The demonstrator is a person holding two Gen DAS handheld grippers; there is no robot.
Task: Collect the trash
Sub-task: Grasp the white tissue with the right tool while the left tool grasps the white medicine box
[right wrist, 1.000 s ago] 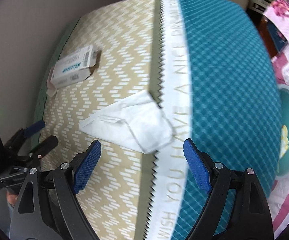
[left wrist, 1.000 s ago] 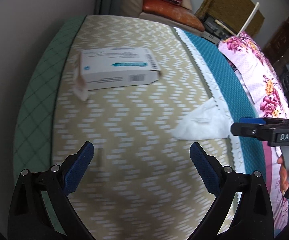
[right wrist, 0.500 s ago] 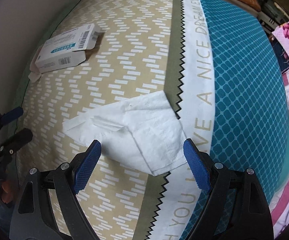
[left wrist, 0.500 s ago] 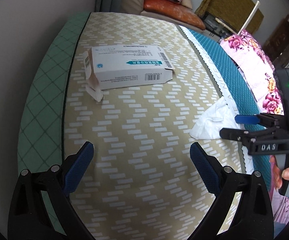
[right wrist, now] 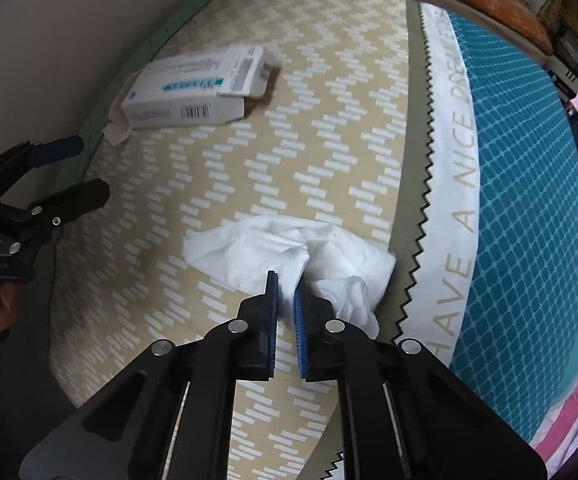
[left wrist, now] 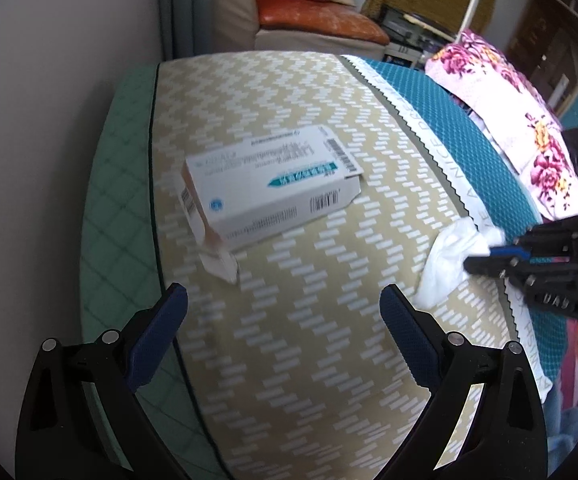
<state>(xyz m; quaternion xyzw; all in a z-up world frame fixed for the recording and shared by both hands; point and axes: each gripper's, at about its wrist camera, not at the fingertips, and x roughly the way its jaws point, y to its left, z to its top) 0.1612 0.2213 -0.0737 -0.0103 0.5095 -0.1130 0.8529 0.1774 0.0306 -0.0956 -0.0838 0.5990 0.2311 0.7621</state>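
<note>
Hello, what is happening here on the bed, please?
A person with two handheld grippers is collecting trash from a bed. The right gripper is shut on a crumpled white tissue, which bunches up around its fingertips. The left gripper is open, near an open white cardboard box lying on the cover.

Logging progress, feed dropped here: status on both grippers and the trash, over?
Right gripper shut on tissue, bunched on bedspread. Left gripper open, short of the cardboard box. Nothing in the way.

wall (left wrist: 69, 80) left, plain | bed (left wrist: 289, 340) near, beige zigzag cover | orange cushion (left wrist: 317, 24) far | floral quilt (left wrist: 509, 92) right
</note>
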